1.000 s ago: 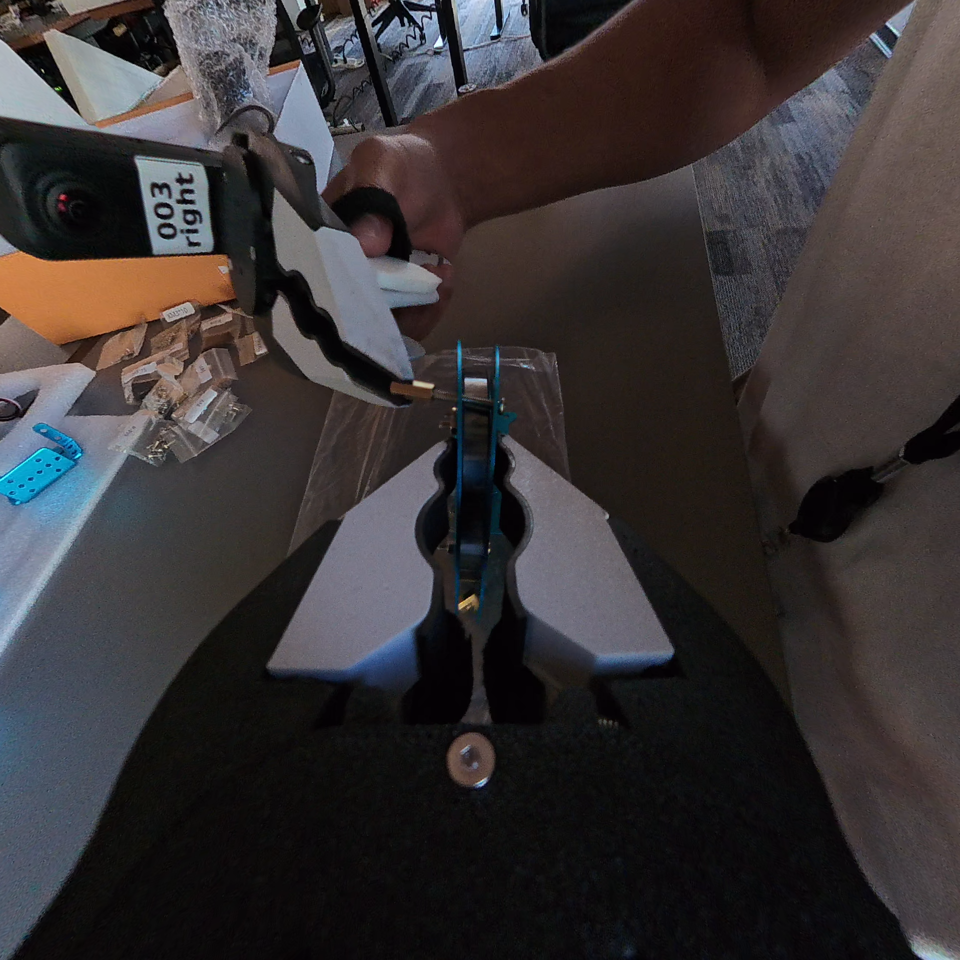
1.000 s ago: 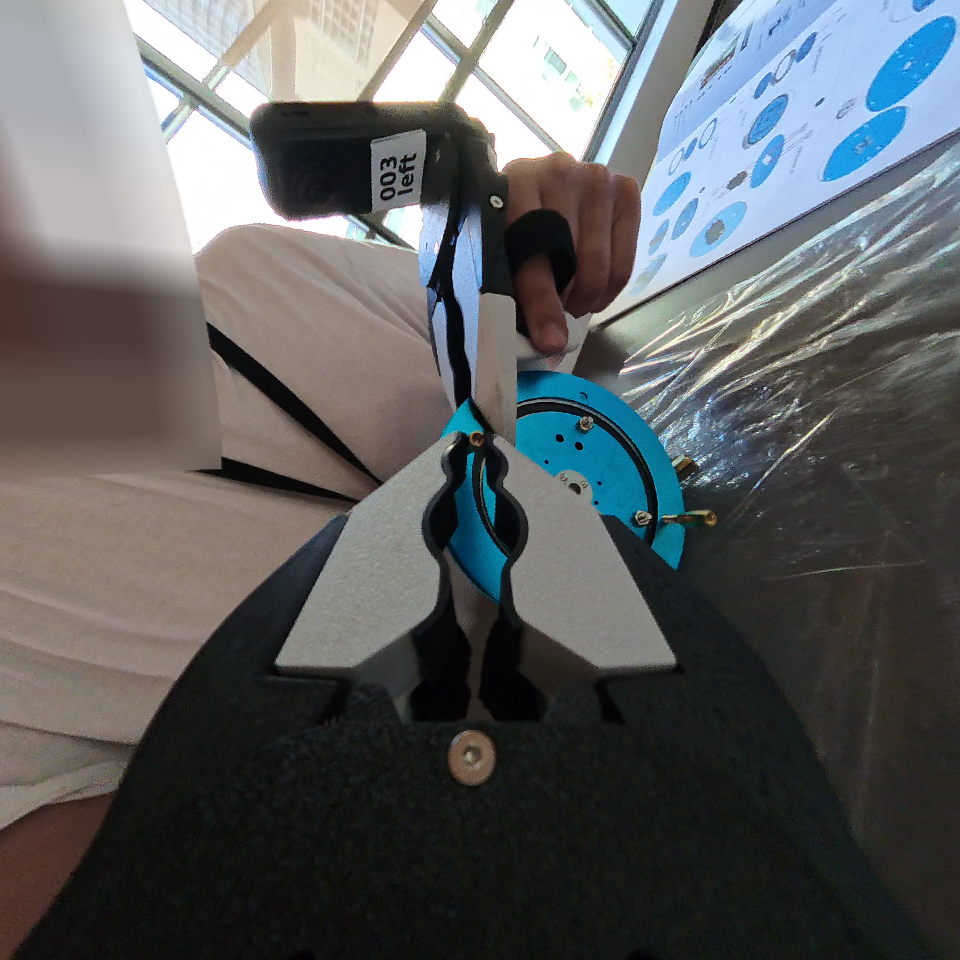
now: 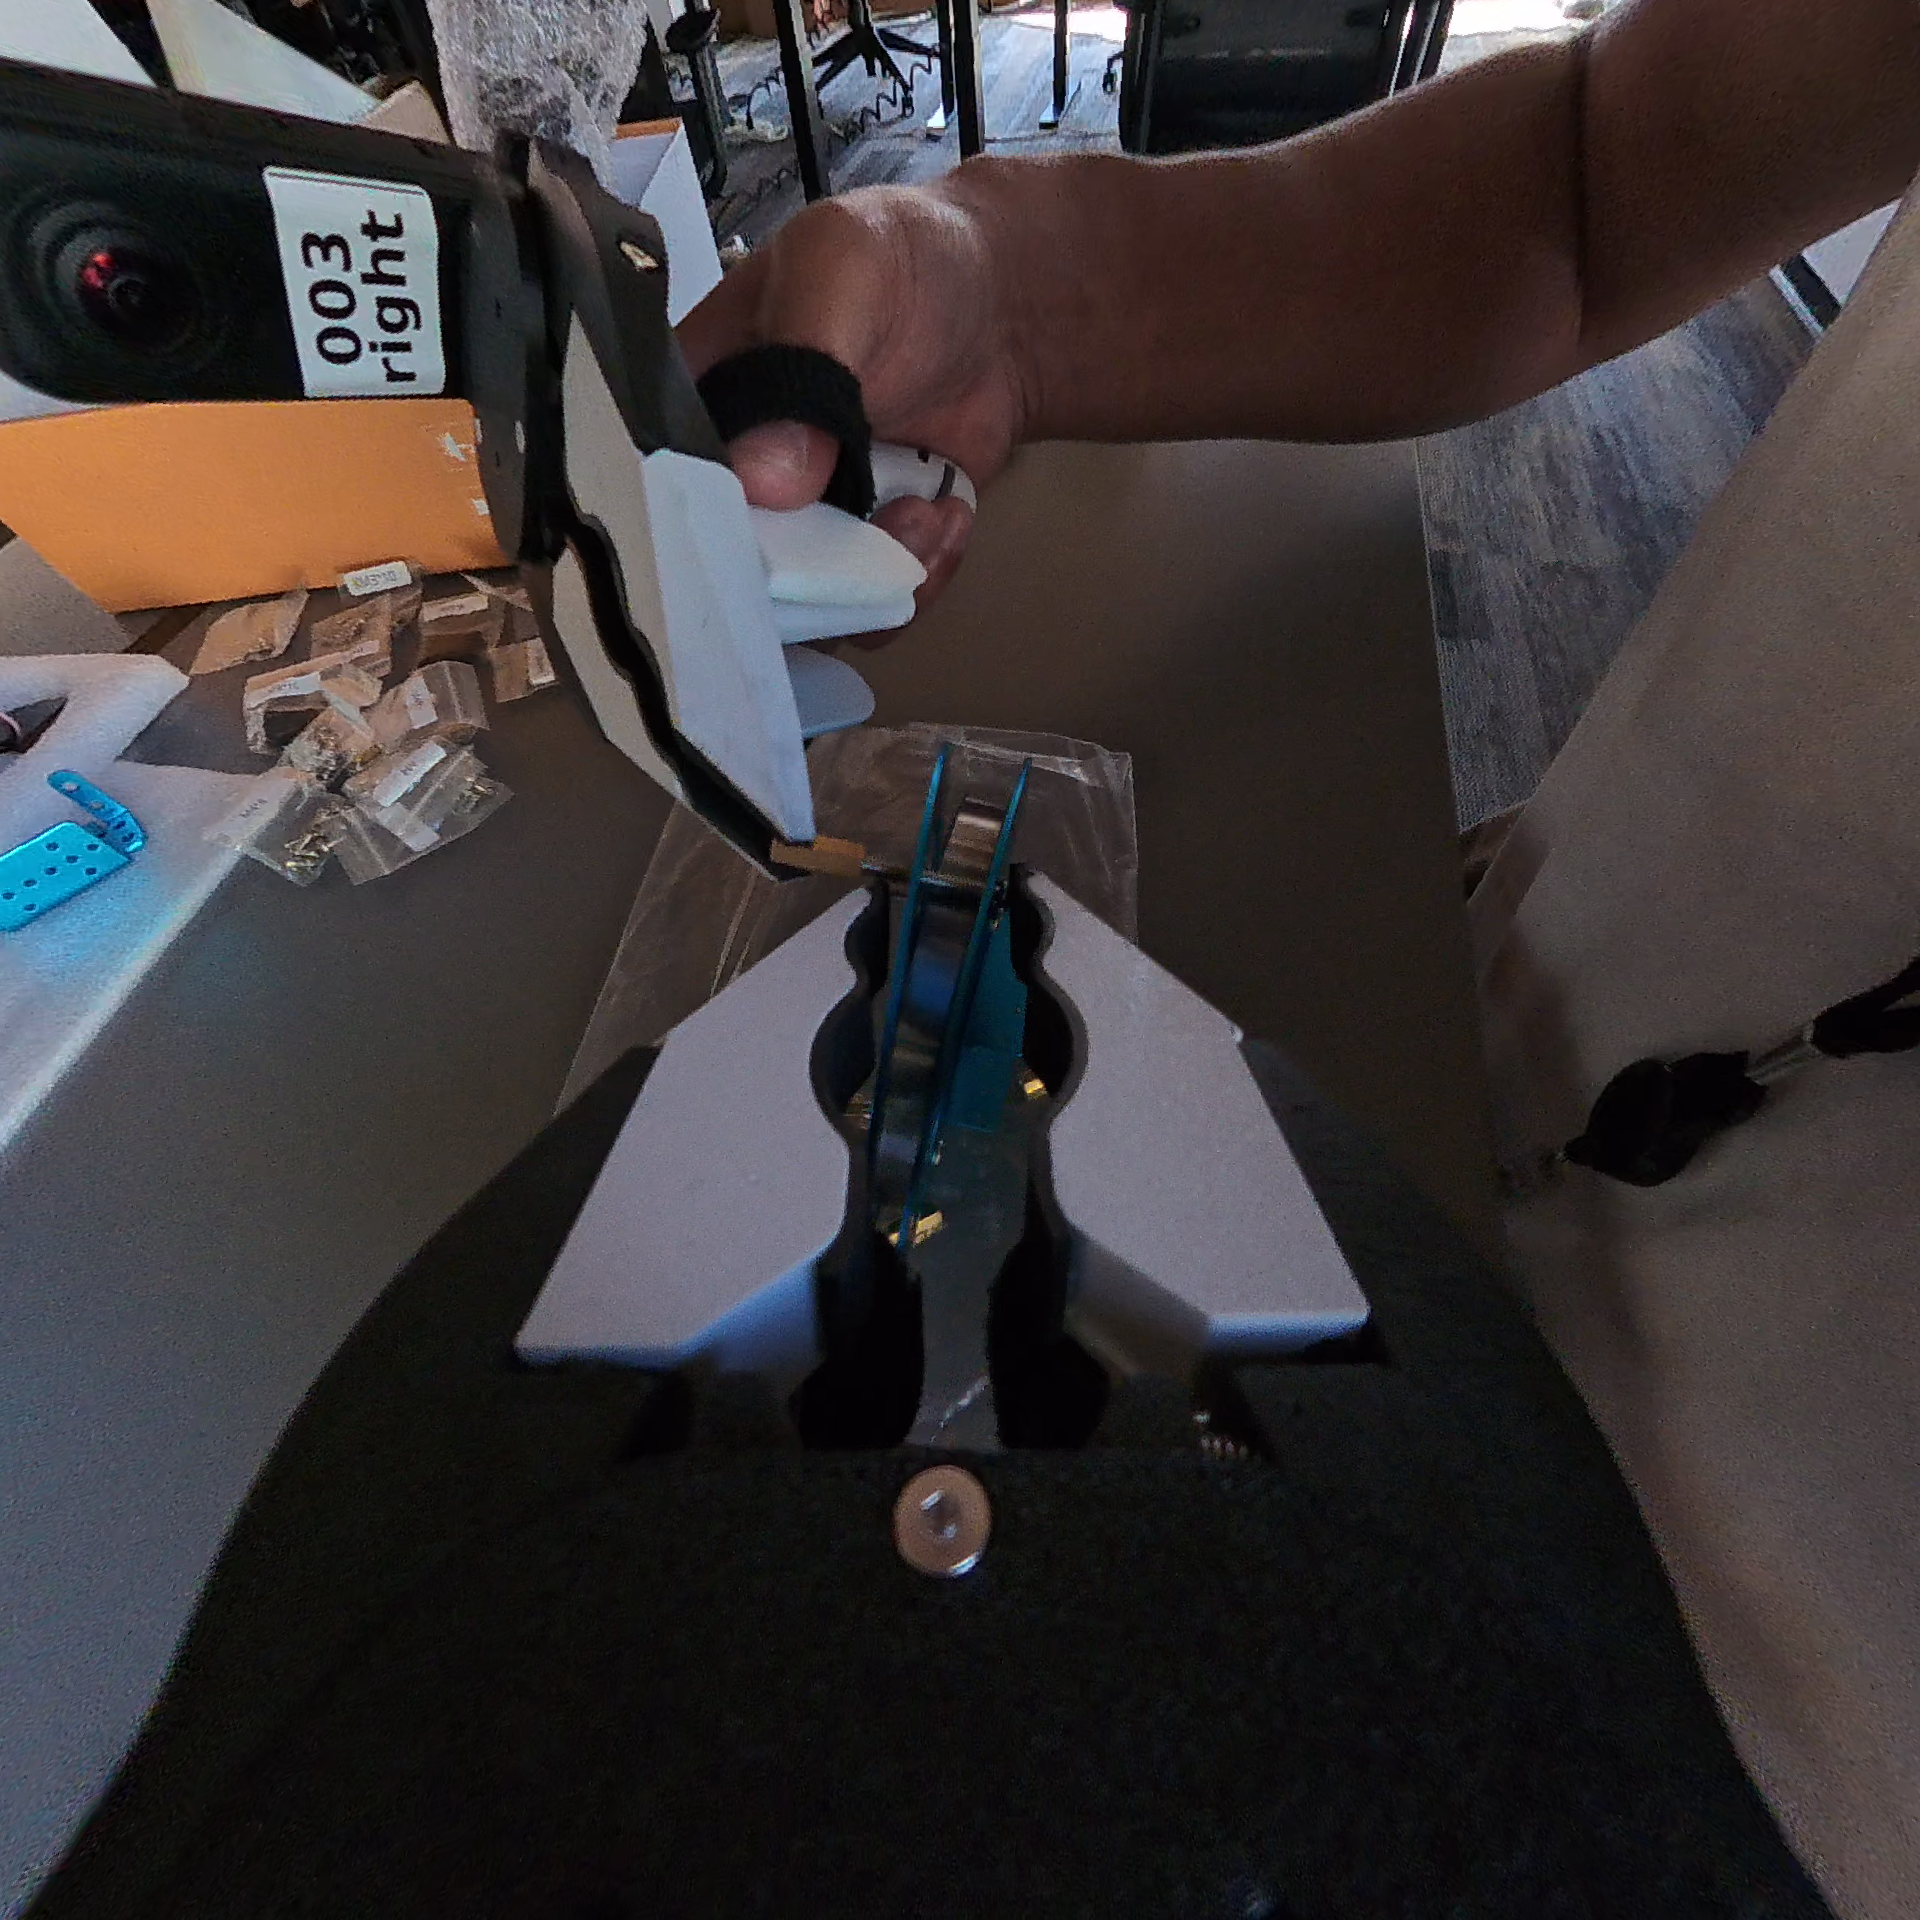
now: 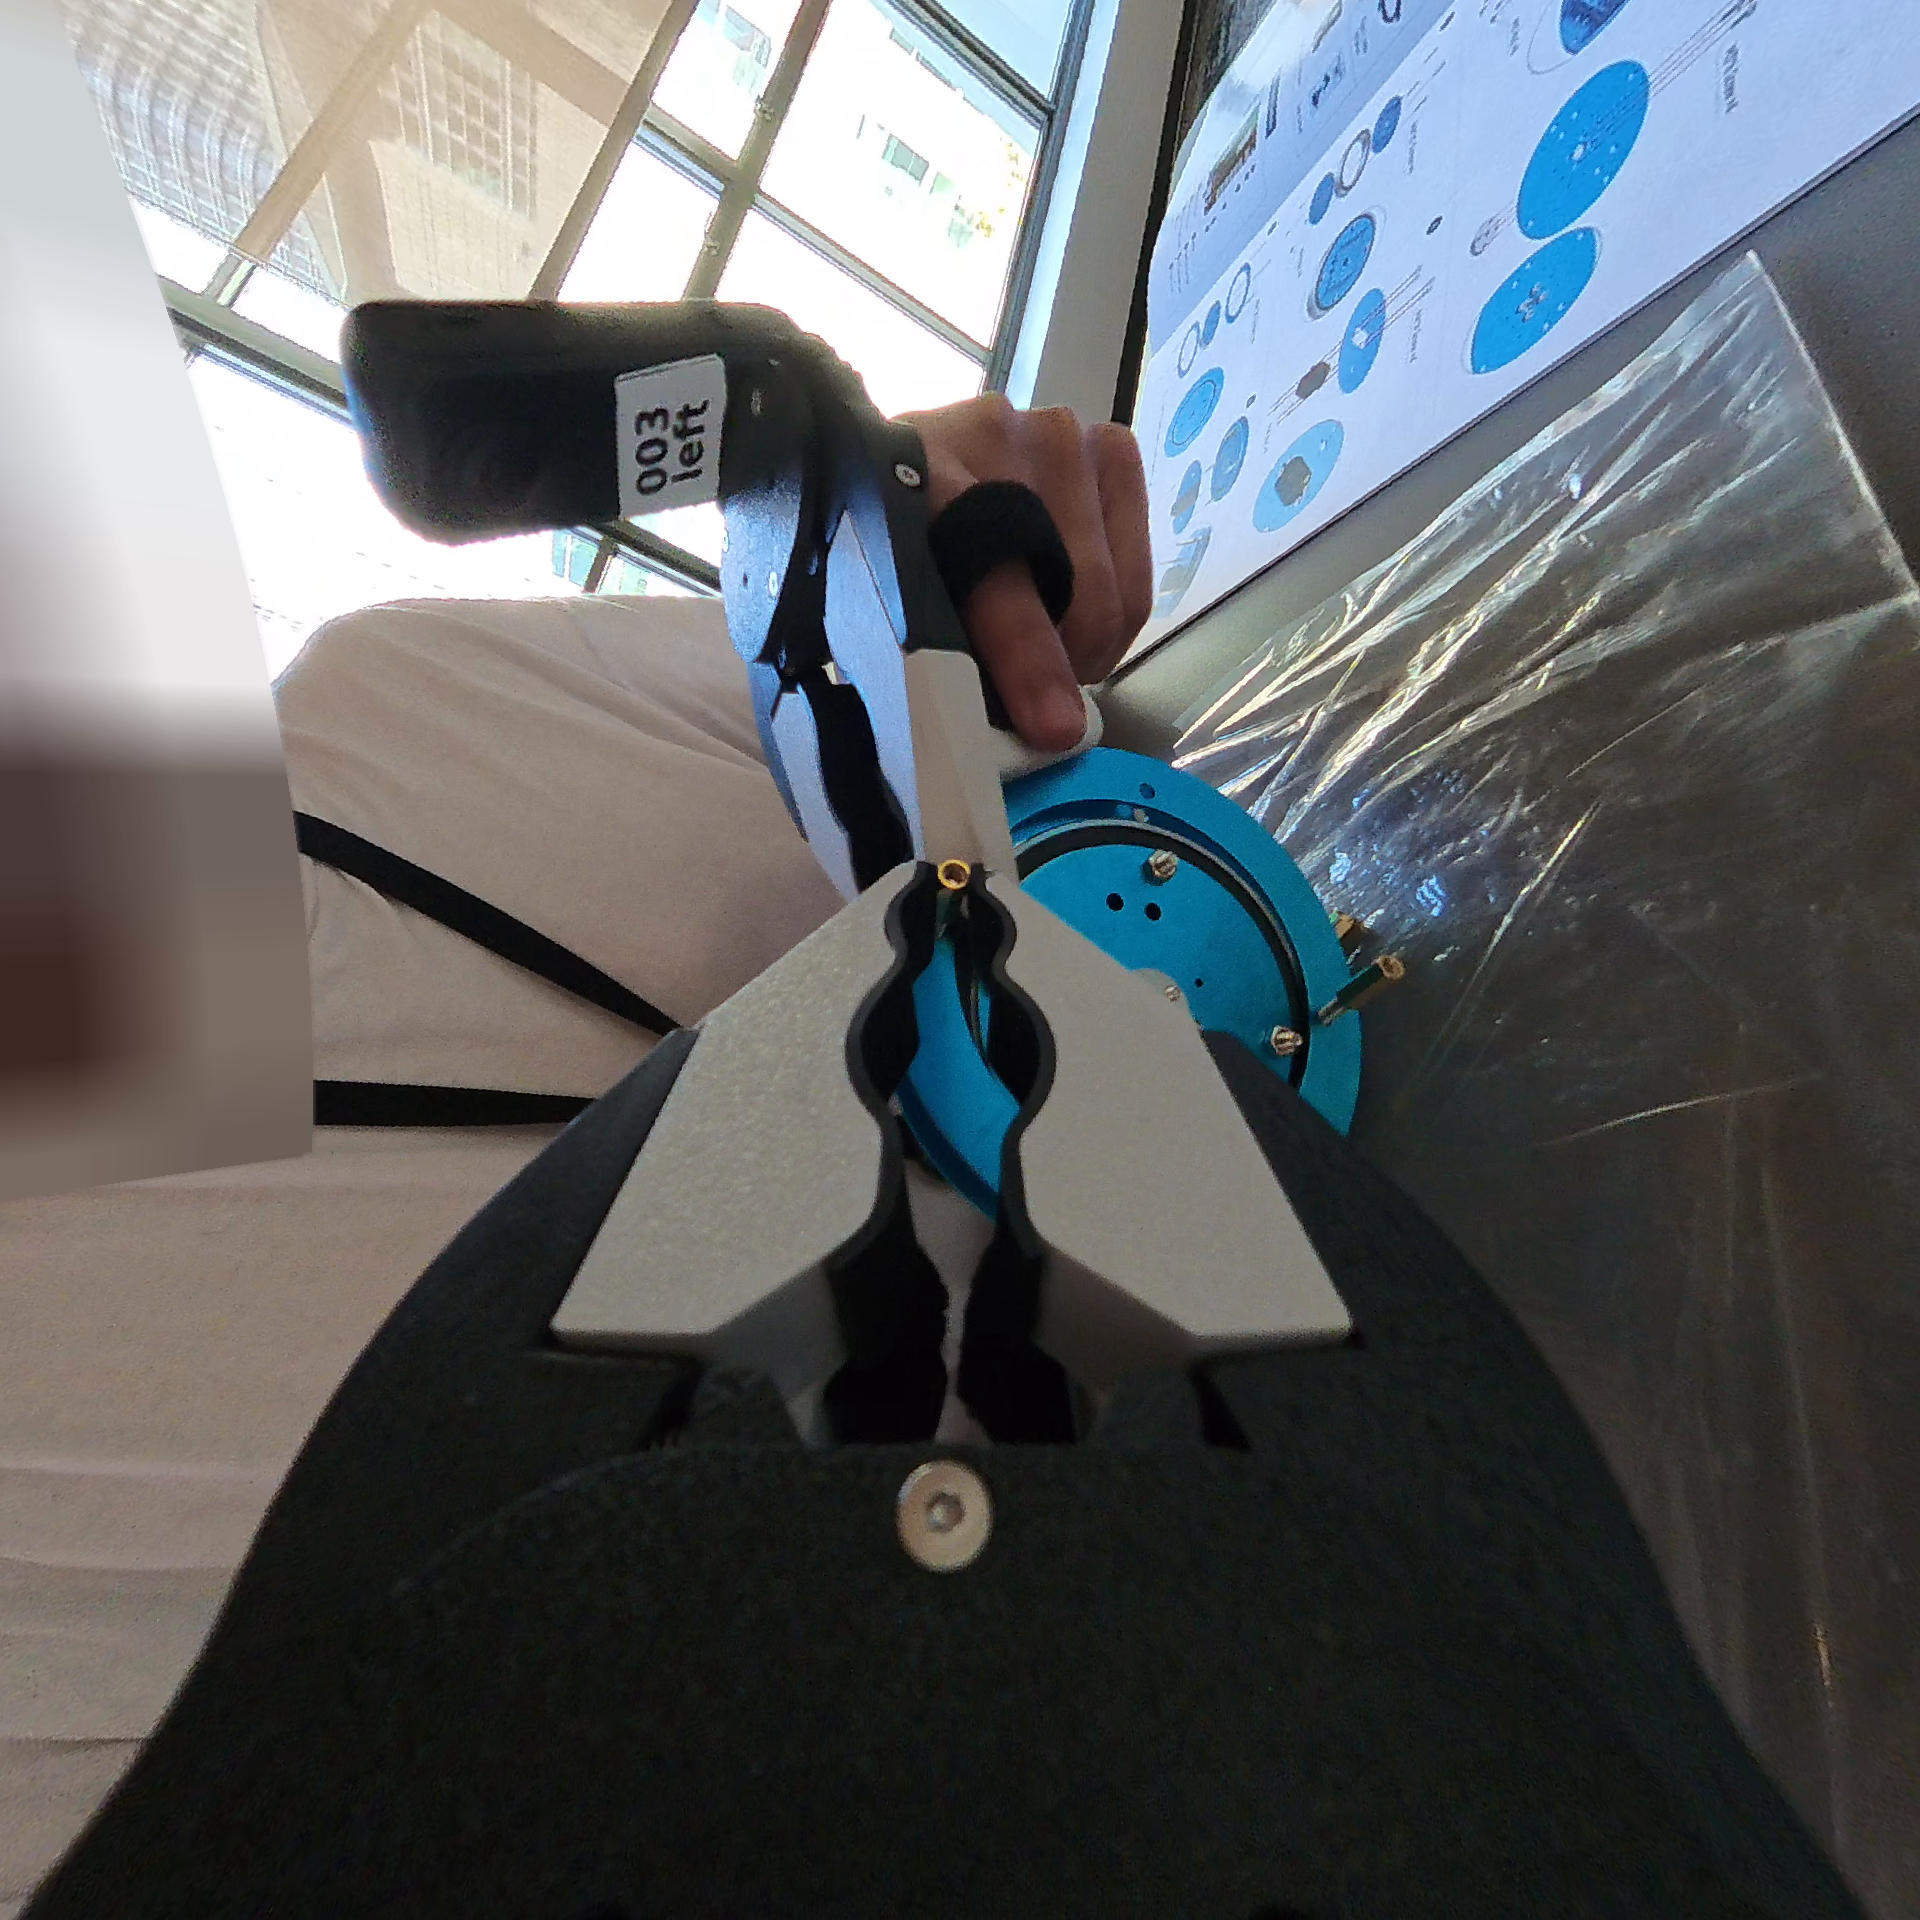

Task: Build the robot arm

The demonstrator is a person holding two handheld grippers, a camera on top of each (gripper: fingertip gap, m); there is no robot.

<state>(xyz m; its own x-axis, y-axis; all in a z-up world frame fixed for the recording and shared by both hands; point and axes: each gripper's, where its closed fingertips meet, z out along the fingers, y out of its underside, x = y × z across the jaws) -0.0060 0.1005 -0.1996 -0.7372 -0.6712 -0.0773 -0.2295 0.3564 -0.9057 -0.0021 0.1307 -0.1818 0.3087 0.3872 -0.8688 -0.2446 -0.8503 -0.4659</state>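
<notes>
My left gripper (image 3: 948,883) is shut on a blue disc assembly (image 3: 971,997): two round blue plates with a metal ring between them, held edge-on above the table. My right gripper (image 3: 795,842) reaches in from the upper left, shut on a small brass standoff (image 3: 816,854) whose end meets the left plate near its top rim. In the right wrist view my right gripper (image 4: 951,878) pinches the standoff (image 4: 951,871) at its tips, against the disc (image 4: 1143,935). The left gripper (image 4: 920,831) clamps the disc from above. Other brass standoffs (image 4: 1361,982) stick out of the disc's face.
A clear plastic sheet (image 4: 1558,727) lies on the grey table (image 3: 260,1143) under the disc. Small bags of hardware (image 3: 364,748), a blue perforated bracket (image 3: 62,862), white foam (image 3: 83,696) and an orange box (image 3: 229,488) are at the left. A printed diagram sheet (image 4: 1455,260) lies beyond. A person in beige clothing (image 3: 1714,935) is at the right. My left and right fingertips are right by each other.
The disc in my left gripper has tilted slightly, no longer straight edge-on. The right gripper has stayed at the disc's rim with the standoff. Both grips are unchanged.
</notes>
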